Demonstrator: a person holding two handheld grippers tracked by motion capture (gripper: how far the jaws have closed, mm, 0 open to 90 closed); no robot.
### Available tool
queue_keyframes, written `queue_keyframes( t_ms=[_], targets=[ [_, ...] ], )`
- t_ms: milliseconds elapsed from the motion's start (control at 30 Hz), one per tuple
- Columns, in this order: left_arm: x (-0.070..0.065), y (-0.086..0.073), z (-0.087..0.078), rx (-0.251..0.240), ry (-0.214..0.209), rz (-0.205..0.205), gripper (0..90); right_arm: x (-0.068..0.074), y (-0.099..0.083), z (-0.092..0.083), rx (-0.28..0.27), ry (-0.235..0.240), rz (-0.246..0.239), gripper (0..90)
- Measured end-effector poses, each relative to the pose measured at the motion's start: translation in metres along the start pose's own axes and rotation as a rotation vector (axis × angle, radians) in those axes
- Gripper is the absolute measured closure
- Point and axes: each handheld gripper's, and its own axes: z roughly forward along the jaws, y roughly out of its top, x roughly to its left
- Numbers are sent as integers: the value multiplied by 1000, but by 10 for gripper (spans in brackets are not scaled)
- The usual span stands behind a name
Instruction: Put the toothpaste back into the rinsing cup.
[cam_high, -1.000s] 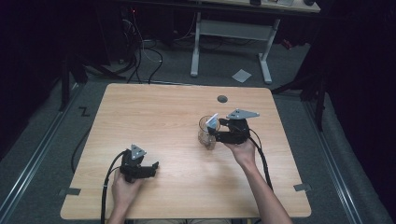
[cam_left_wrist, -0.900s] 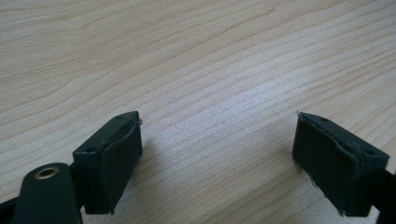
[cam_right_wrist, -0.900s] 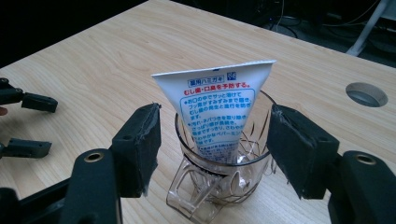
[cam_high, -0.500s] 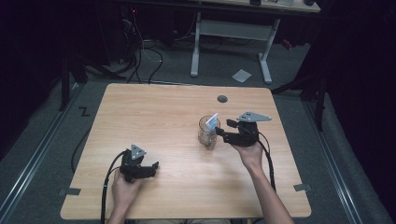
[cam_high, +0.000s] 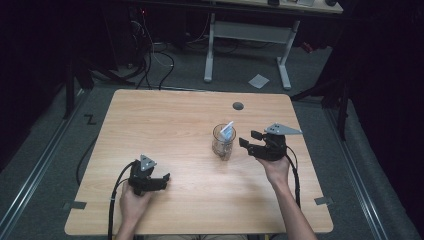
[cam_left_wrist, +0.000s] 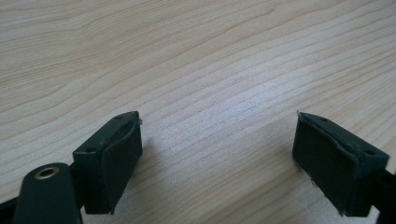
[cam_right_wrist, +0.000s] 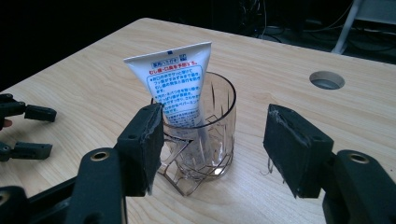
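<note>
Right gripper (cam_high: 248, 139) sat just right of the glass (cam_high: 223, 142), jaws apart and just closing on nothing, tube (cam_high: 227, 131) upright inside, left gripper (cam_high: 161, 179) farther off, open.

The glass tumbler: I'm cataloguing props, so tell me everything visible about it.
The glass tumbler is clear, with cut line patterns on its wall and a thick base. It stands upright on the wooden table, right of centre. A white toothpaste tube with blue and red print leans inside it, crimped end up, above the rim. The right gripper is open just short of it, not touching.
</note>
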Motion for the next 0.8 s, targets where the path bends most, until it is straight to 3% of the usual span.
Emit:
queue_keyframes(
  t_ms=[800],
  targets=[
    [0,0,0,0,0,0,162,-14,-25,-32,-39,-27,58,390]
  ],
)
